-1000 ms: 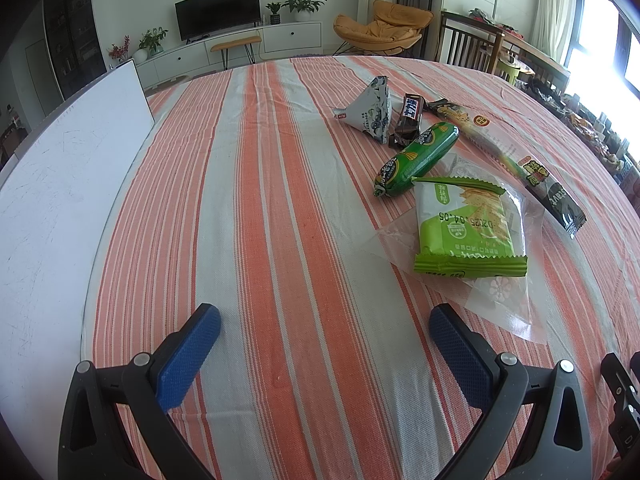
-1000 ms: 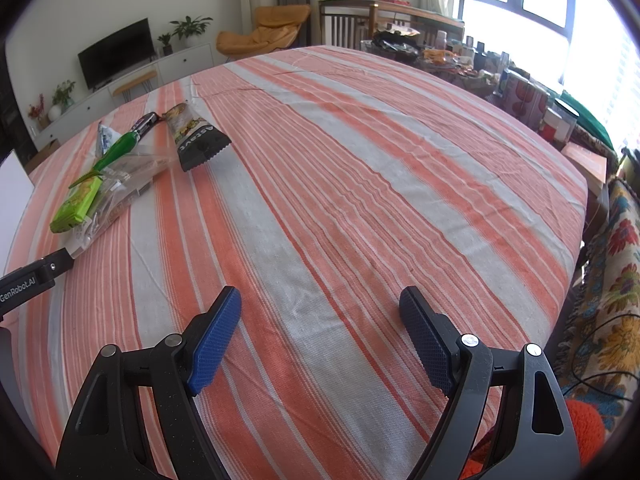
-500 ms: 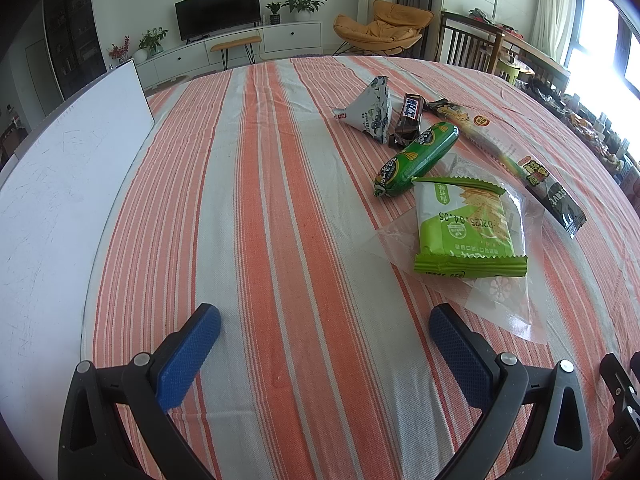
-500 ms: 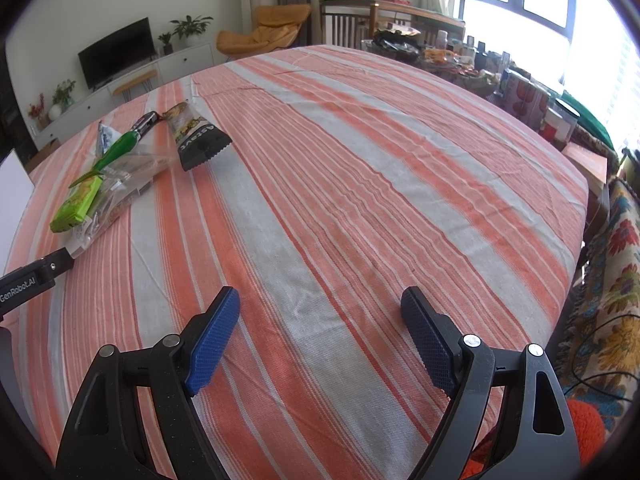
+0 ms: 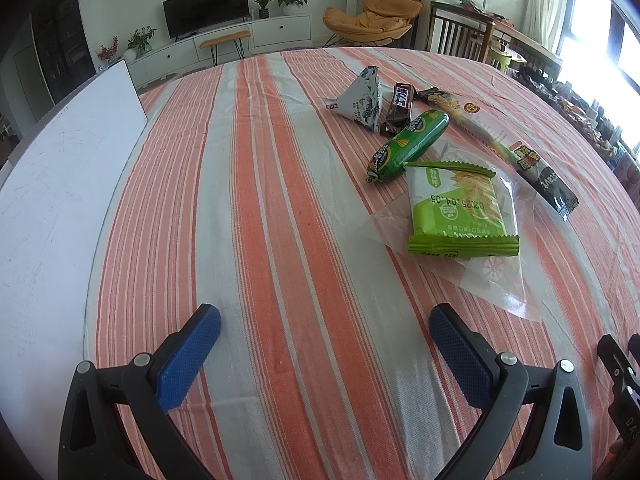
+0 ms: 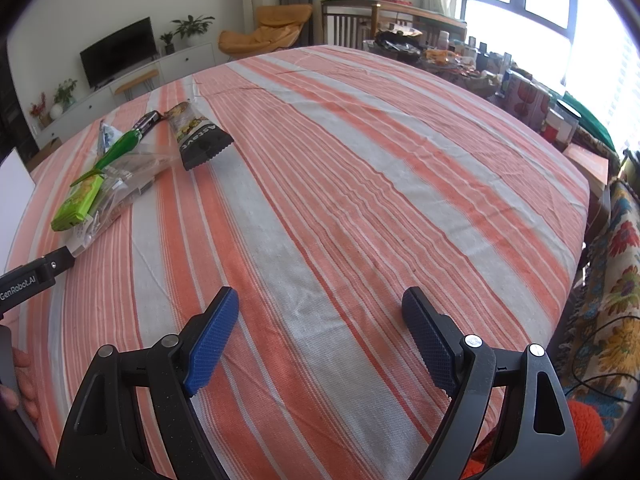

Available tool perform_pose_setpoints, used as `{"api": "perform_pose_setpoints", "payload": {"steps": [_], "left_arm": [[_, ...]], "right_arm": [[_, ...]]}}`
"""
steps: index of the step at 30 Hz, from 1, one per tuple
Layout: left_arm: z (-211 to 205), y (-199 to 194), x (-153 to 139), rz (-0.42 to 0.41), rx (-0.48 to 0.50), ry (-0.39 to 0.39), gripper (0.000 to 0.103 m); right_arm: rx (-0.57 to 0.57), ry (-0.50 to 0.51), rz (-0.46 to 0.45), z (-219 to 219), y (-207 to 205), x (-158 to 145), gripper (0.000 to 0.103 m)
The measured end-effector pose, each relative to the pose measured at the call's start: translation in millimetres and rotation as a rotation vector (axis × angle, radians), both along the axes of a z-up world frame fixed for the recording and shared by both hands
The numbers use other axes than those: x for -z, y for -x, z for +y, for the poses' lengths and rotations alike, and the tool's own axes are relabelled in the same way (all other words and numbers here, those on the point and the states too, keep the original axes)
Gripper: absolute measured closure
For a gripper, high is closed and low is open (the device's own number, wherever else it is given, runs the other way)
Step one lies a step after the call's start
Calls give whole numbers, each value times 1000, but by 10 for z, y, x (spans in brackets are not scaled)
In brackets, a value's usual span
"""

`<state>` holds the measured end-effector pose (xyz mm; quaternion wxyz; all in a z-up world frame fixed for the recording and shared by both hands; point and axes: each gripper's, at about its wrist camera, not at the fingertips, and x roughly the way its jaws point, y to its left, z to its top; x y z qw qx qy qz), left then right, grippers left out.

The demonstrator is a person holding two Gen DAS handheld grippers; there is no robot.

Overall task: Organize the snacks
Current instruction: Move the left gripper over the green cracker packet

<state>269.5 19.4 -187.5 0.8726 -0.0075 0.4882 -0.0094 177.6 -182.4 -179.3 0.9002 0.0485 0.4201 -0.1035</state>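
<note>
Now clear bag [image 5: 496, 276] under green cracker pack [image 5: 460, 208]; both claws wide, empty.

Striped tablecloth [image 5: 280, 208] bears snack packets [image 5: 460, 208] and a clear bag [image 5: 500, 280].

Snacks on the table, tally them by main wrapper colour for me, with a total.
Green: 2, sausage and cracker pack
White and blue: 1, triangular pack
Brown: 1, chocolate bar
Multicoloured: 1, long strip pack
Total: 5 snacks. The clear bag under the cracker pack is not counted.
</note>
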Motion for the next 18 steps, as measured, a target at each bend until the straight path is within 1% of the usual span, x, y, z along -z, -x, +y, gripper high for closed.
{"api": "perform_pose_setpoints", "payload": {"steps": [1,2,3,4,6,8,9,10,11,14,16,17,18], "left_arm": [[26,42,-21,32,-9,4,0],[70,110,-37,64,-41,13,0],[118,171,-59,80,-64,46,0],[165,217,-102,76,-70,106,0],[233,256,-239,36,-66,249,0],[224,179,-374,19,-55,334,0],[183,111,-423,18,-41,352,0],[114,27,-469,17,-21,350,0],[17,-70,-502,16,9,329,0],[-301,-345,-489,41,83,180,0],[-445,-472,-437,55,111,103,1],[-485,-510,-415,55,118,79,6],[-499,-544,-393,52,124,64,25]], "right_arm": [[0,0,0,0,1,0,16],[0,0,-1,-1,2,0,16],[0,1,0,0,-2,-2,16],[1,1,0,-1,-2,-2,16],[2,2,1,5,-9,-5,16],[2,3,0,3,-8,-5,15],[1,2,0,2,-8,-6,15],[0,1,0,3,-9,-6,15],[0,1,0,4,-9,-7,15],[1,2,0,5,-9,-7,15],[0,2,0,5,-9,-7,15],[1,2,0,6,-9,-7,15],[1,2,0,6,-9,-7,15]]}}
